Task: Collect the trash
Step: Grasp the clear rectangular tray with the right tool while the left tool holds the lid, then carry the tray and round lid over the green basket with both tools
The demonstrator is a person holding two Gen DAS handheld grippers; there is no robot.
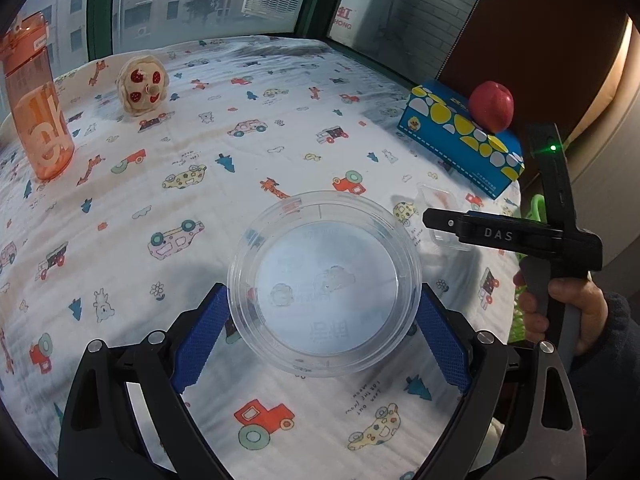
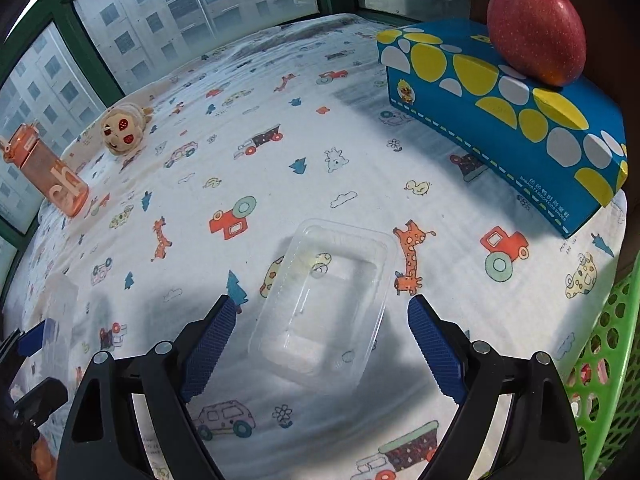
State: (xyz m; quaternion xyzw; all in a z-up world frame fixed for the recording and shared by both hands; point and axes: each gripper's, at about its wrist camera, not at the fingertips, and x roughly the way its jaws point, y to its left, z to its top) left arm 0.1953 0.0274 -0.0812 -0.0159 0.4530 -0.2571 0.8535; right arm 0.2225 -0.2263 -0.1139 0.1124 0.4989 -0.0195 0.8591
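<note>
My left gripper [image 1: 324, 312] is clamped on the round clear bowl [image 1: 324, 280], lifted over the printed cloth [image 1: 160, 184]. My right gripper [image 2: 318, 320] is spread wide, straddling the rectangular clear tray [image 2: 324, 300] without touching; green basket [image 2: 604, 360] just right.

A clear round plastic container [image 1: 324, 284] sits upright, mouth up, above the cloth. A clear rectangular tray [image 2: 322, 300] lies flat at its two o'clock.
</note>
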